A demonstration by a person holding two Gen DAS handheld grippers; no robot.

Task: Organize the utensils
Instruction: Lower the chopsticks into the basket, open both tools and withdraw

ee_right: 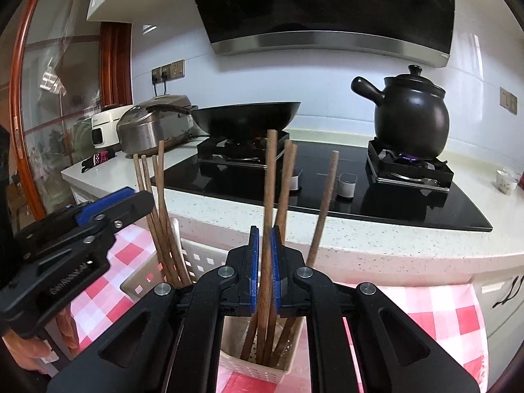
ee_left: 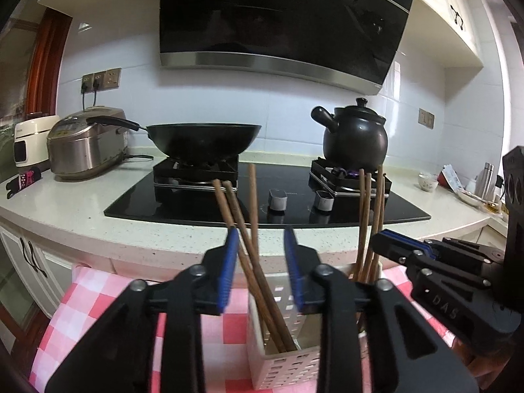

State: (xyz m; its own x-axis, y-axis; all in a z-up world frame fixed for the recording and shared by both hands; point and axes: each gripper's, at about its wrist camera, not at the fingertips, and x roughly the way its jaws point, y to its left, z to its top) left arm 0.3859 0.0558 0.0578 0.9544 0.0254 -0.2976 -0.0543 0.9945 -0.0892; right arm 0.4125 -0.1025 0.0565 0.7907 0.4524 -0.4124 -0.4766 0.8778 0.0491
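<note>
Most brown chopsticks (ee_left: 258, 281) already stand in the white basket (ee_left: 288, 366) low in the frame; the left gripper (ee_left: 262, 245) is open around some, while the right gripper (ee_right: 265, 255) pinches one chopstick (ee_right: 269, 196).

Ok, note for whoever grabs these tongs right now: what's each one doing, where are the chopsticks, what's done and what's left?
Left tongs: open, with a bunch of chopsticks standing between the pads, not gripped.
Right tongs: shut on one upright chopstick whose lower end is already inside the white slotted holder.
Done: every chopstick in view stands in the holder, which sits on the checked cloth.
Left: release the right one, then probably back both tongs out without tipping anything. None are visible lying loose, but much of the cloth is hidden.
</note>
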